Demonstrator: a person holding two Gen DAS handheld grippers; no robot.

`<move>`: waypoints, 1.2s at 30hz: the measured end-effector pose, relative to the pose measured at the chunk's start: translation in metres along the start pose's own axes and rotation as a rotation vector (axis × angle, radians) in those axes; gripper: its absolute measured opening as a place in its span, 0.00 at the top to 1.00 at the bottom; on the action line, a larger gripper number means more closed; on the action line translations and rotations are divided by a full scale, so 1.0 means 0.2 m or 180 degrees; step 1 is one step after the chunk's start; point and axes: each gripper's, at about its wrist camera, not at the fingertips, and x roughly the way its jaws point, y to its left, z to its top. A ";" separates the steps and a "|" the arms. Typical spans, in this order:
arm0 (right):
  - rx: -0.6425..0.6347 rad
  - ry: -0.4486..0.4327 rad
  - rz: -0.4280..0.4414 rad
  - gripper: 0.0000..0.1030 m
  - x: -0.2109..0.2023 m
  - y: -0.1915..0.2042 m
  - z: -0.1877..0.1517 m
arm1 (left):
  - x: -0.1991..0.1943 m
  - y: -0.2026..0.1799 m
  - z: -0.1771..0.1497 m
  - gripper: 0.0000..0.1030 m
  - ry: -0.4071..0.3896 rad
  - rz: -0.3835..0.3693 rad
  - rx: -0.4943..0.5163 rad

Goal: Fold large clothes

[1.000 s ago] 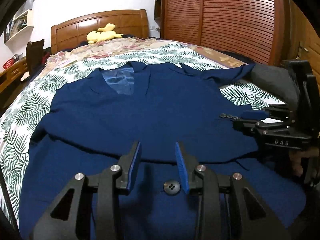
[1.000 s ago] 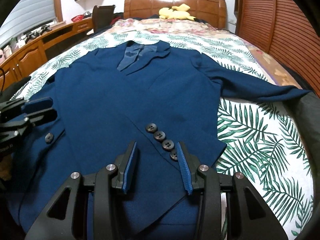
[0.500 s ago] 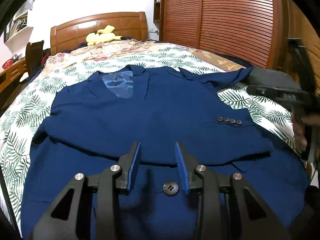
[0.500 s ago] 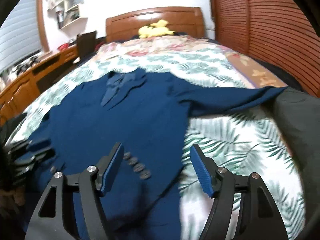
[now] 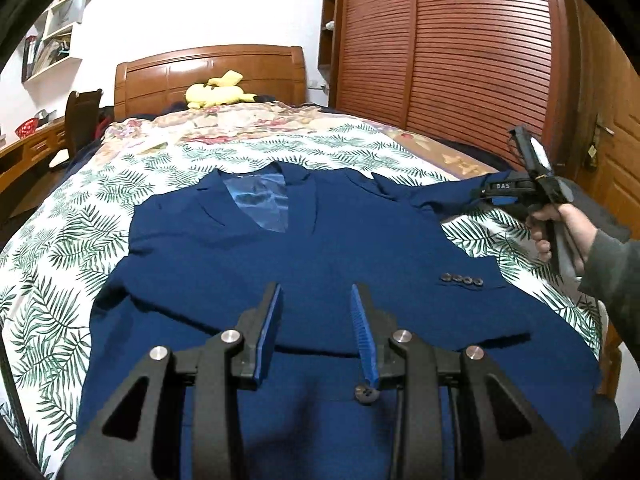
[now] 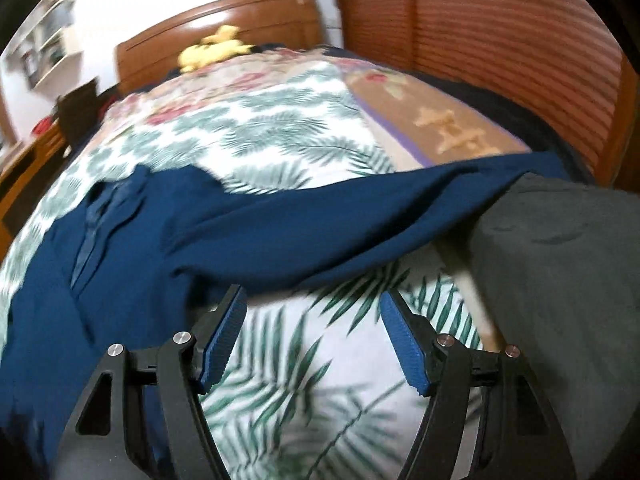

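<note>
A navy blue suit jacket (image 5: 304,248) lies front up on the bed, one sleeve folded across its body with cuff buttons (image 5: 460,279) showing. Its other sleeve (image 6: 340,220) stretches out to the right across the leaf-print cover. My left gripper (image 5: 316,312) is open and empty, low over the jacket's lower front near a button (image 5: 366,393). My right gripper (image 6: 312,320) is wide open and empty over bare bedcover, just short of the outstretched sleeve; it also shows in the left wrist view (image 5: 504,194) near that sleeve's end.
The bed has a leaf-print cover (image 5: 52,264) and a wooden headboard (image 5: 208,72) with a yellow plush toy (image 5: 218,92). A dark grey cloth (image 6: 560,280) lies at the bed's right edge. A wooden wardrobe (image 5: 460,48) stands to the right, a desk and chair (image 5: 80,116) to the left.
My right gripper let go of the folded sleeve's cuff, opened wide and swung right toward the outstretched sleeve. My left gripper rose slightly and stayed open.
</note>
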 end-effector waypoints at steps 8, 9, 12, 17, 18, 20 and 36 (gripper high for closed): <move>0.0388 0.0154 -0.0116 0.31 0.19 -0.13 0.10 | -0.03 0.04 0.01 0.67 -0.0033 0.0026 -0.0029; 0.0412 0.0166 -0.0110 0.36 0.21 -0.14 0.11 | -0.03 0.04 0.01 0.67 -0.0035 0.0025 -0.0028; 0.0432 0.0180 -0.0088 0.59 0.23 -0.13 0.14 | -0.04 0.05 0.01 0.67 -0.0042 0.0017 -0.0037; -0.0163 -0.0048 -0.0300 0.93 0.12 0.05 0.26 | -0.04 0.05 0.01 0.67 -0.0039 0.0020 -0.0040; -0.0213 -0.0116 -0.0260 0.95 0.08 0.08 0.28 | -0.04 0.05 0.01 0.67 -0.0045 0.0014 -0.0041; -0.0292 -0.0224 -0.0134 0.95 -0.01 0.14 0.32 | -0.05 0.05 0.02 0.67 -0.0059 -0.0015 -0.0041; -0.1325 -0.0006 0.0689 0.95 -0.35 0.90 -0.16 | -0.11 0.00 0.02 0.67 -0.0195 0.0002 0.0107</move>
